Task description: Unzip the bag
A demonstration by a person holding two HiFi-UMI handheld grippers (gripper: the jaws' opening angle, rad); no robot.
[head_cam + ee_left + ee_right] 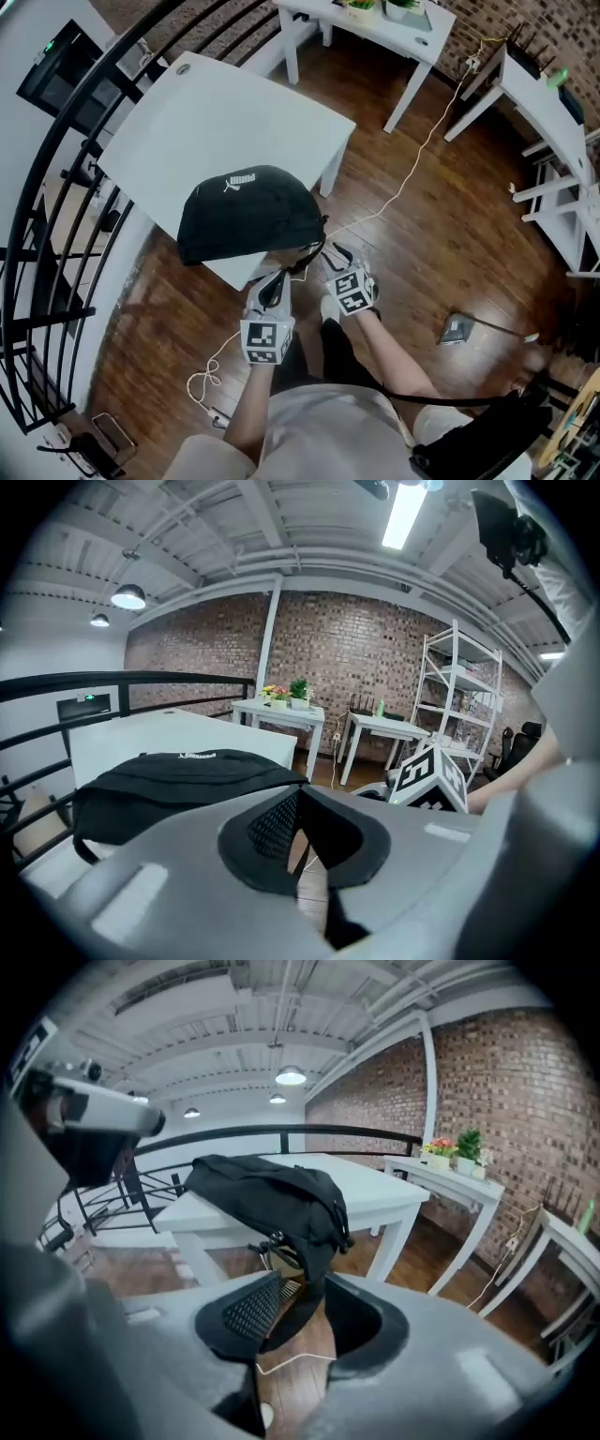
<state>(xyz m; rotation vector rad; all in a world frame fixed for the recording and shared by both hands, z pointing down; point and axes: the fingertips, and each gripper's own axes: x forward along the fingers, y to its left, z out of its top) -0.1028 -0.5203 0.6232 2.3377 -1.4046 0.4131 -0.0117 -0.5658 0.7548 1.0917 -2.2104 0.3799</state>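
Note:
A black bag (248, 211) with a white logo lies at the near corner of the white table (216, 122), bulging over its edge. In the left gripper view the bag (178, 785) sits just ahead and to the left; in the right gripper view the bag (267, 1194) hangs off the table corner. A strap (314, 1251) with buckles dangles from it in line with the gap of my right gripper (305, 1288), which is open; the pads do not press on it. My left gripper (298, 794) is shut and empty. Both grippers, left (277, 281) and right (336, 255), hover just below the bag's near edge.
A black railing (56, 187) runs along the left. White tables (375, 23) with plants stand at the back, and shelving (562, 141) on the right. A white cable (394, 192) snakes over the wooden floor, and a small grey object (459, 328) lies on it.

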